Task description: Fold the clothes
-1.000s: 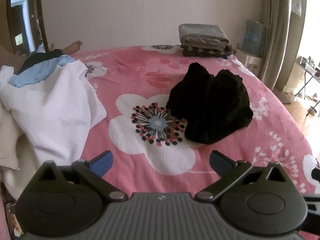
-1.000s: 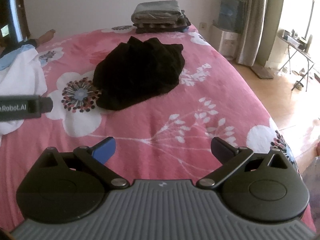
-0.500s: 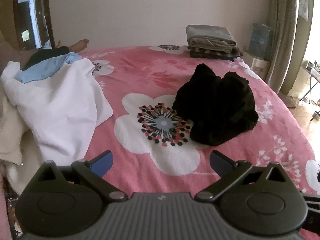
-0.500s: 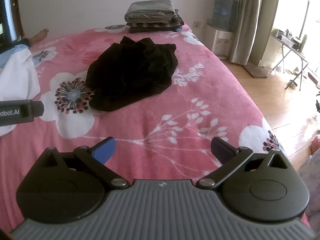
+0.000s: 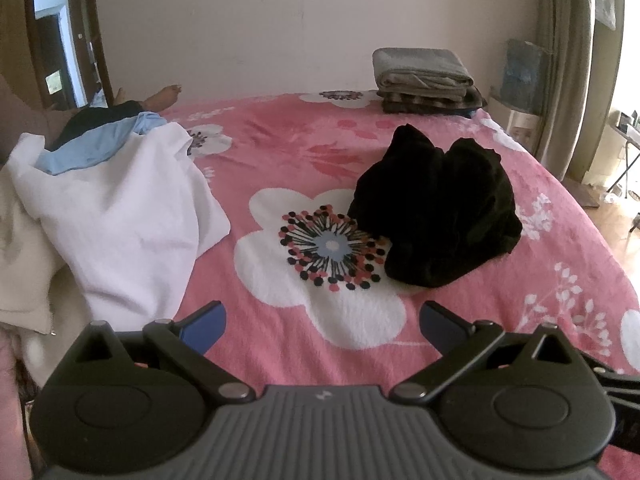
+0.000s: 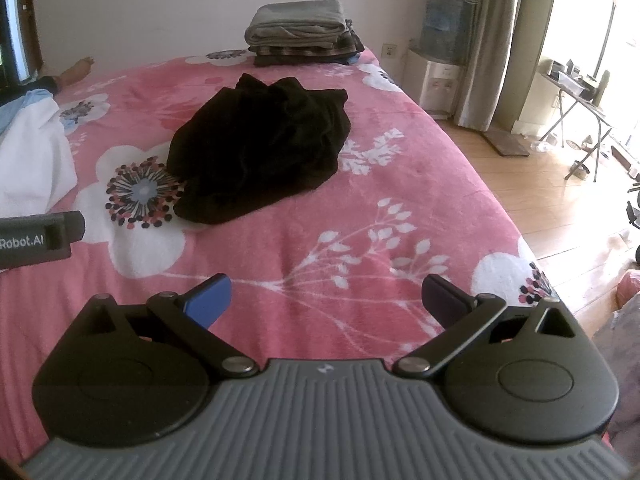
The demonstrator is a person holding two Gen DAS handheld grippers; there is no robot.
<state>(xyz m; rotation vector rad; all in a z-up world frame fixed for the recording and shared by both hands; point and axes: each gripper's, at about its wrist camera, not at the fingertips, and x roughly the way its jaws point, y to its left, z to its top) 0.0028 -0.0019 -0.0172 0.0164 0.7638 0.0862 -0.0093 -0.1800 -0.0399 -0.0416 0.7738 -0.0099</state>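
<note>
Black garment lies untouched; both grippers' jaws wide, empty

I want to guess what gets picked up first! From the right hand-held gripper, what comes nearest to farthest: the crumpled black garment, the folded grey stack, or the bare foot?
1. Crumpled black garment, mid-bed, ahead.
2. Folded grey stack, far end of the bed by the wall.
3. Bare foot, far left; too close to call against the stack.

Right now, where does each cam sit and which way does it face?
Left wrist: on the left tool, open, facing across the pink bed at the black garment; white clothes left.
Right wrist: on the right tool, open, same heading; left tool's body at its left edge.
Shared: black garment, folded stack.
</note>
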